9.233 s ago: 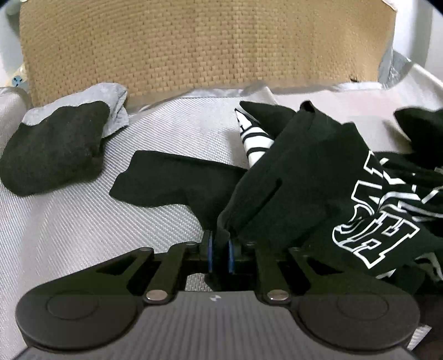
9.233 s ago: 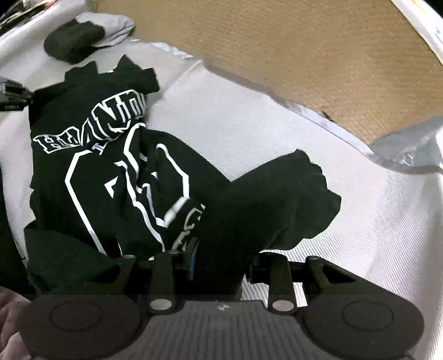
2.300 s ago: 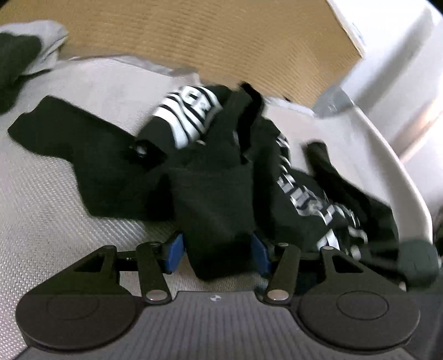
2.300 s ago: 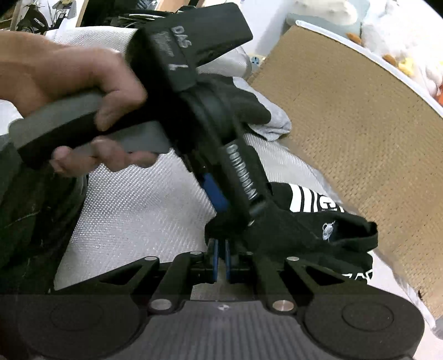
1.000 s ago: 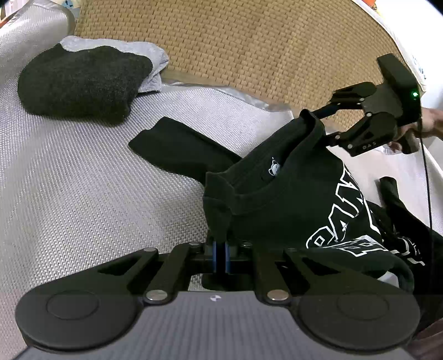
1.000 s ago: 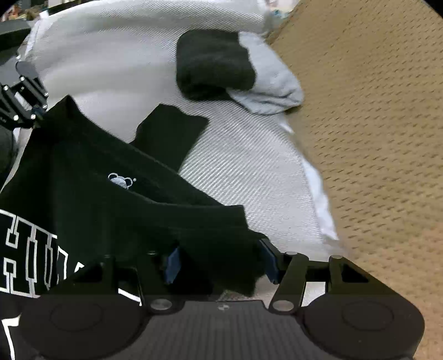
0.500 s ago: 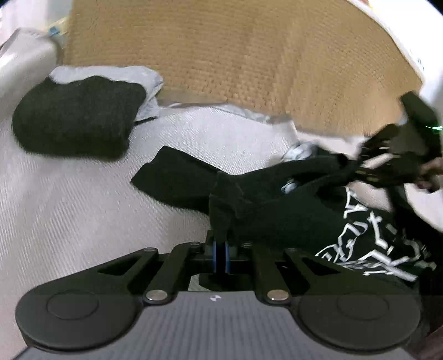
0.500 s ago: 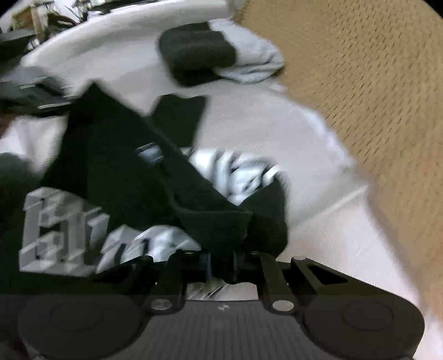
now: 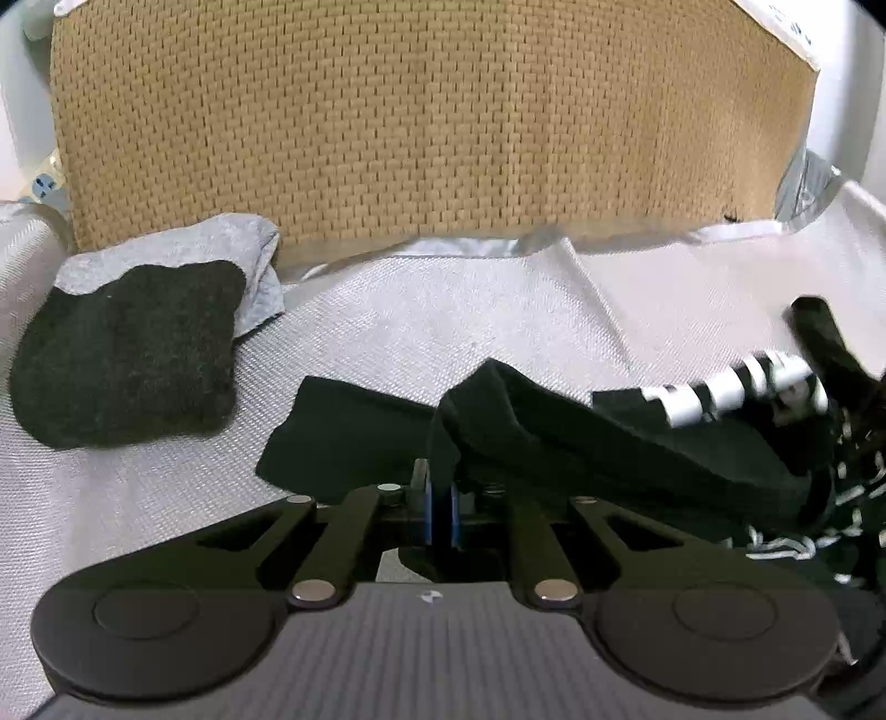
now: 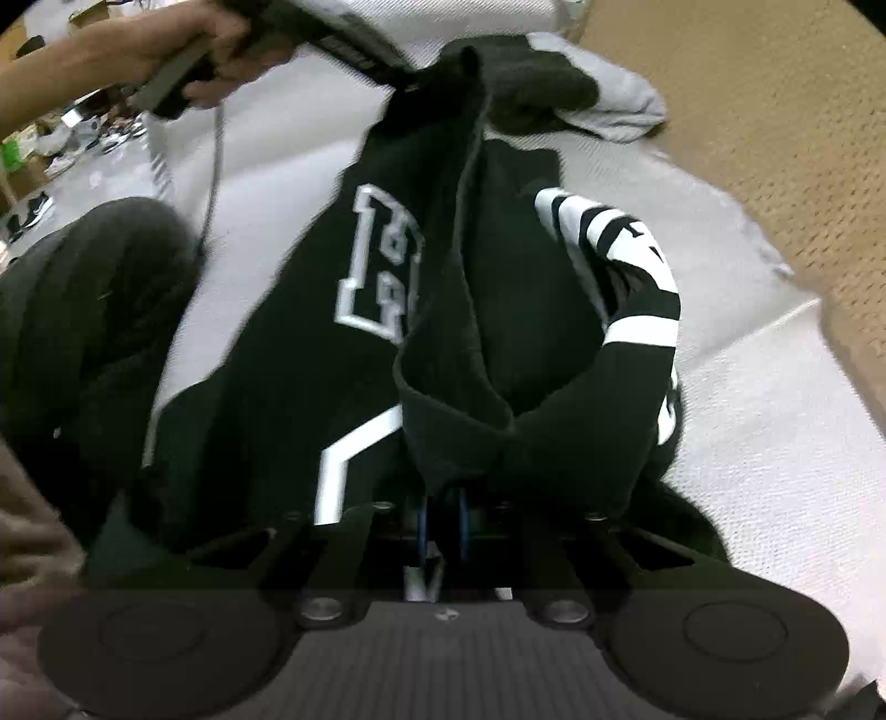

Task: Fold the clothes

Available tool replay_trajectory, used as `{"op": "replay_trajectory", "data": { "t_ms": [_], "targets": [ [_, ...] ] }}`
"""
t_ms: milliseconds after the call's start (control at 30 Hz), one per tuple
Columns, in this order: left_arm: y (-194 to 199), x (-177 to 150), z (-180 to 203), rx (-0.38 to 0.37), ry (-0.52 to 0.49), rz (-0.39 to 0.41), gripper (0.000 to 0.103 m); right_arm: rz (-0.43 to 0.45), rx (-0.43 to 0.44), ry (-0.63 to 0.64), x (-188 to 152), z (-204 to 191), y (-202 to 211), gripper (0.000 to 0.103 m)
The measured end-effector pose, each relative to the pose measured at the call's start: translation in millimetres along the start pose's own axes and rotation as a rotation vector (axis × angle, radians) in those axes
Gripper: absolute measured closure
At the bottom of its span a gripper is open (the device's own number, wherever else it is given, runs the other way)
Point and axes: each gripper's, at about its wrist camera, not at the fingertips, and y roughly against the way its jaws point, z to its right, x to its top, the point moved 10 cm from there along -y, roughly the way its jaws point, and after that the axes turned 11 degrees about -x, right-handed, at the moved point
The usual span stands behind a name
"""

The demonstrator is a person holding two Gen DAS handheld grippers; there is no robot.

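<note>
You have the black sweatshirt with white block lettering [image 10: 387, 343] pinched in both clamped grippers, left [image 9: 440, 512] and right [image 10: 443, 523], stretched unfolded above the white woven bedspread [image 9: 166, 487], while a folded dark-and-grey pile [image 9: 133, 343] sits far left

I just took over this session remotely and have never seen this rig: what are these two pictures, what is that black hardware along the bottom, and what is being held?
No robot arm here: a person holds a two-finger gripper in each hand, each with a fisheye camera looking along its fingers. The black hardware is the gripper itself. One view shows the left gripper shut on the black printed shirt; the other shows the right gripper shut on another part of it, with the person's left hand gripping its handle at the far end. The shirt hangs stretched between them over a white woven surface. A folded dark garment lies on a grey one.
</note>
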Motion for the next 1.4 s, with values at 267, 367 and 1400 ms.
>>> {"op": "replay_trajectory", "data": {
  "t_ms": [267, 367, 1400],
  "targets": [
    [-2.5, -32.5, 12.4, -0.072, -0.003, -0.047, 0.095, 0.027, -0.092, 0.105, 21.6, 47.8, -15.4, 0.076],
    [-9.1, -42.8, 19.5, -0.088, -0.003, -0.066, 0.094, 0.023, -0.167, 0.198, 28.2, 53.4, -27.2, 0.057],
    [-78.2, -52.5, 79.3, -0.133, -0.015, -0.106, 0.074, -0.195, 0.303, -0.025, -17.5, -7.1, -26.3, 0.016]
  ]
}}
